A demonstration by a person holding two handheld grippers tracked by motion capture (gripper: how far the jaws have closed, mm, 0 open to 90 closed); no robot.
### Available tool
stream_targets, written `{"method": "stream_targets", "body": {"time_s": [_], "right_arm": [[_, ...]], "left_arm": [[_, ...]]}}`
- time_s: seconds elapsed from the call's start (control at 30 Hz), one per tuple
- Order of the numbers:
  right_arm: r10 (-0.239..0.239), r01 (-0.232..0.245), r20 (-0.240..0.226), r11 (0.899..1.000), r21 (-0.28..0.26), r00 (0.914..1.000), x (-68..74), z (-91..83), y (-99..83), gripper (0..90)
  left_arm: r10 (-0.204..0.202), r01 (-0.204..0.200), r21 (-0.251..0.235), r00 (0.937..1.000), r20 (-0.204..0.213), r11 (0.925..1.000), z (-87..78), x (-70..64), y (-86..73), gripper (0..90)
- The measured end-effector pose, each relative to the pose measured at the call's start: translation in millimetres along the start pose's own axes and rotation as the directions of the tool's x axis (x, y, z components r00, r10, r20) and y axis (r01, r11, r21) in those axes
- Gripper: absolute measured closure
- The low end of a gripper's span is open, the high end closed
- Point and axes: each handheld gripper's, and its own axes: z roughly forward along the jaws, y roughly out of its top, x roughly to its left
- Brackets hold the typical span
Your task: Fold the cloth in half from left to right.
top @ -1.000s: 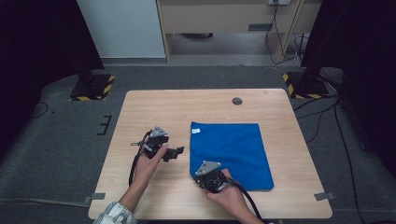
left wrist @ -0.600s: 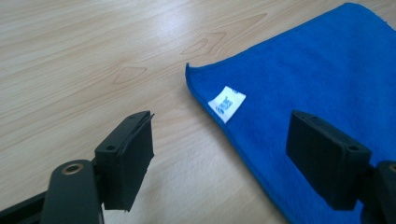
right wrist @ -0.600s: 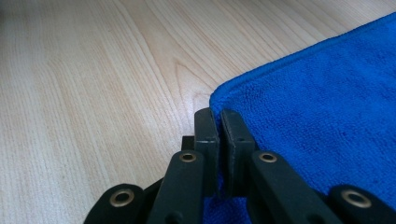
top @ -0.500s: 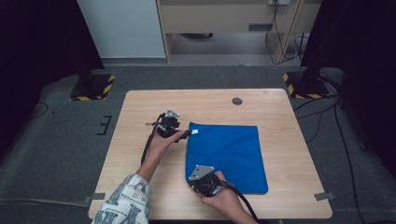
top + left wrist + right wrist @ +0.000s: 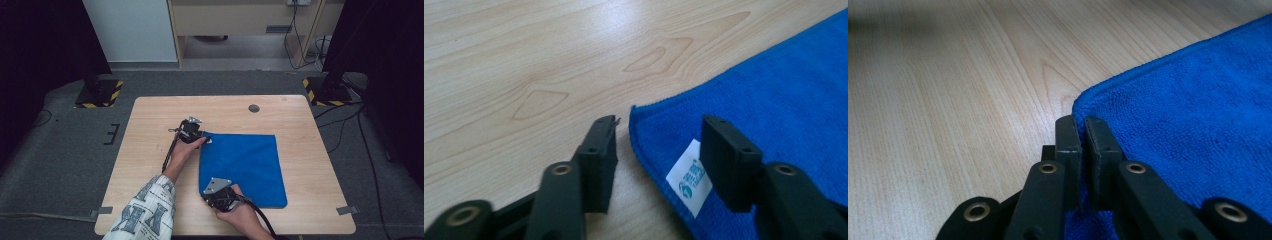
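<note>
Your left tool (image 5: pixel 196 131) has travelled forward across the desk (image 5: pixel 150 120) over the last second and now sits at the far-left corner of the blue microfibre cloth (image 5: pixel 245 165), where a second ago it hovered well short of it. Its jaws stand wide, straddling that corner: one jaw is on bare wood just outside the hem, the other over the cloth, with the white care label (image 5: pixel 688 177) between them. Your right tool (image 5: pixel 1083 150) has stayed at the near-left corner and is pinched tight on the cloth's edge. The cloth lies flat, ahead and to the right of both tools. So one corner is secured and the second is lined up; closing the left tool should give you both left corners for a fold or lift.
</note>
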Motion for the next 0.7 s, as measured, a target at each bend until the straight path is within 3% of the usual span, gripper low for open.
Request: {"method": "stream_targets", "body": {"time_s": [0.13,0.27,0.43,0.7], "right_arm": [[0.0,0.0,0.0,1.0,0.002,1.0,-0.3,-1.0,-0.7,85.7],[0.0,0.0,0.012,1.0,0.011,0.9999,1.2,-2.9,-1.2,85.7],[-0.004,0.004,0.029,1.0,0.006,0.9996,5.1,-6.7,0.3,85.8],[0.01,-0.009,0.054,1.0,-0.021,0.9985,10.2,-15.2,8.9,86.0]], "left_arm": [[0.016,-0.016,-0.006,0.9997,-0.017,0.9999,2.9,-3.2,1.1,70.3],[-0.012,0.012,-0.013,0.9999,0.005,0.9998,3.4,0.0,0.3,86.5],[0.026,-0.026,-0.029,0.9997,0.0,0.9993,-5.2,-3.3,3.9,88.7],[-0.002,0.002,-0.091,1.0,0.001,0.9959,-24.1,0.0,11.7,88.8]]}}
